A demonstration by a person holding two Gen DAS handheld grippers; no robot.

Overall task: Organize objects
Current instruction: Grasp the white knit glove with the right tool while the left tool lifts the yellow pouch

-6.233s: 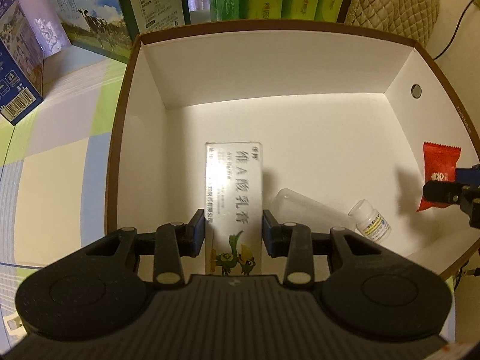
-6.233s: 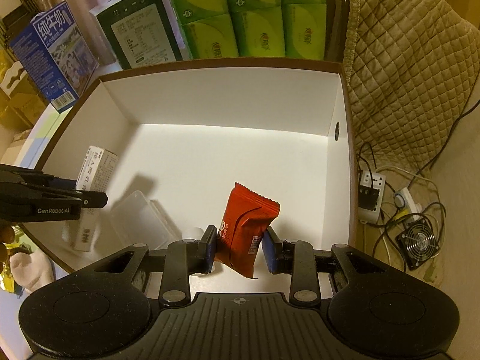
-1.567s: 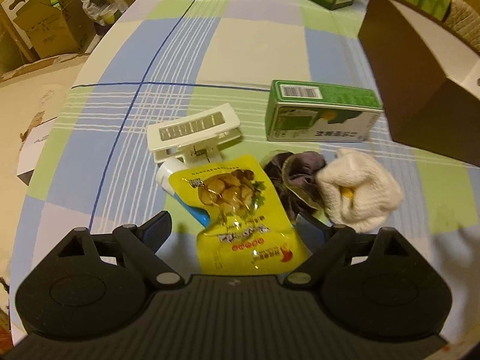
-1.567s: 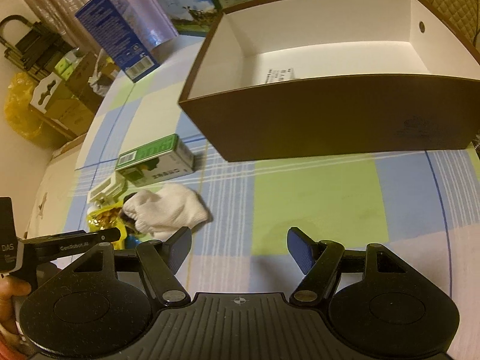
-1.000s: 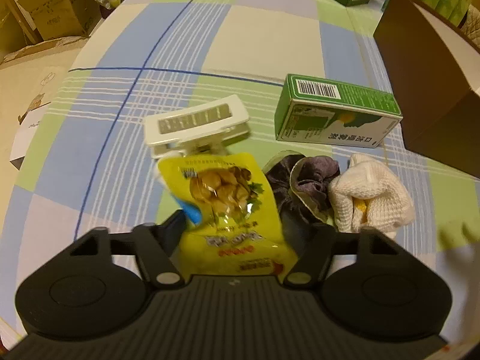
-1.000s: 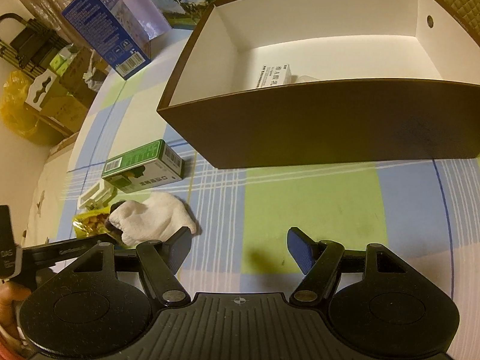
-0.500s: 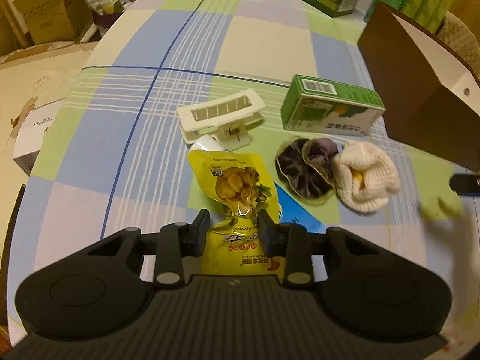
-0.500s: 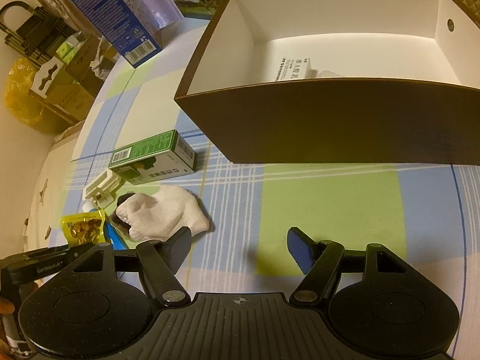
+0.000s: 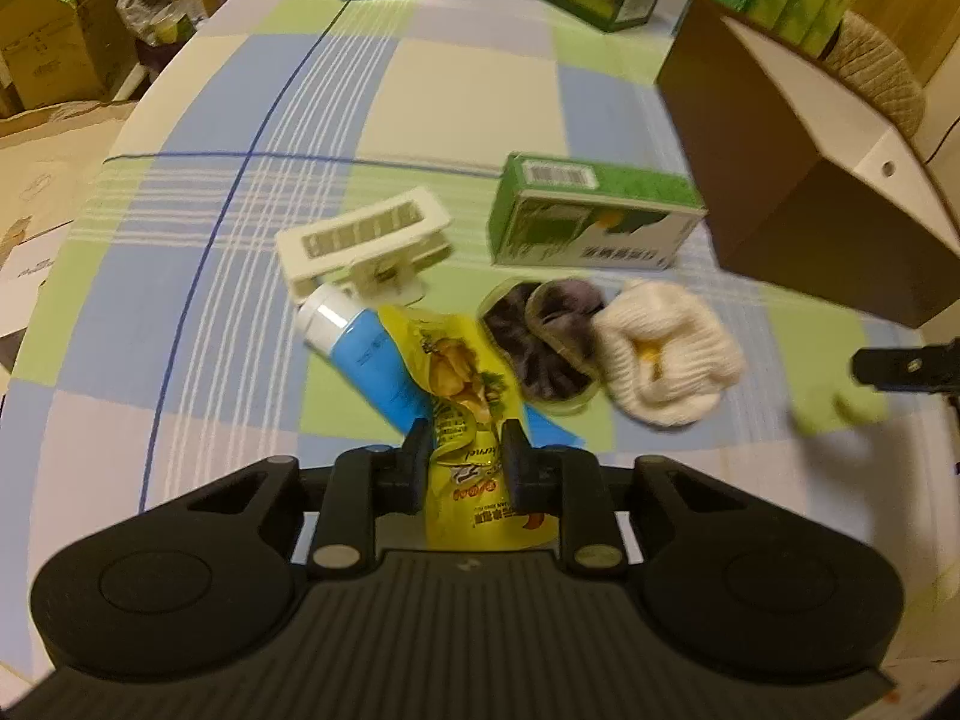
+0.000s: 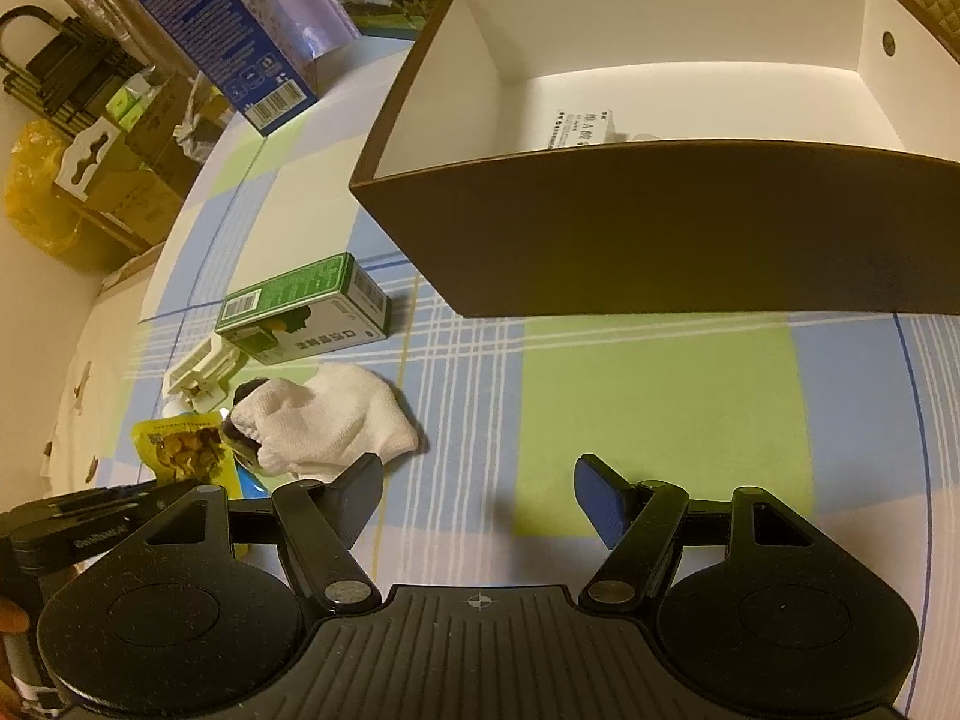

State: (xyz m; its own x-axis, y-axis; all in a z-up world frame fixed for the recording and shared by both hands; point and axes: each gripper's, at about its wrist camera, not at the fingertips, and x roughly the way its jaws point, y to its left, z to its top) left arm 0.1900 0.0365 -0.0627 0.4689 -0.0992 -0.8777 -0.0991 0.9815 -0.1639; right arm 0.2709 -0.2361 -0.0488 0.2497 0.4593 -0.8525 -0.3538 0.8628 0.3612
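My left gripper is shut on the near end of a yellow snack pouch, lifted a little off the checked tablecloth. Under it lies a blue tube with a white cap. Beside these sit a white clip, a green carton, a dark scrunchie and a cream knitted sock. My right gripper hangs open and holds nothing, just right of the sock. The brown box with white inside stands beyond it; a white medicine carton shows inside.
A blue milk carton and other cartons stand at the table's far edge. Cardboard boxes and a yellow bag sit on the floor to the left. Open tablecloth lies in front of the brown box.
My left gripper went from open over the yellow pouch to shut on it and has raised it, uncovering the blue tube. The right gripper has stayed open and drifted slightly.
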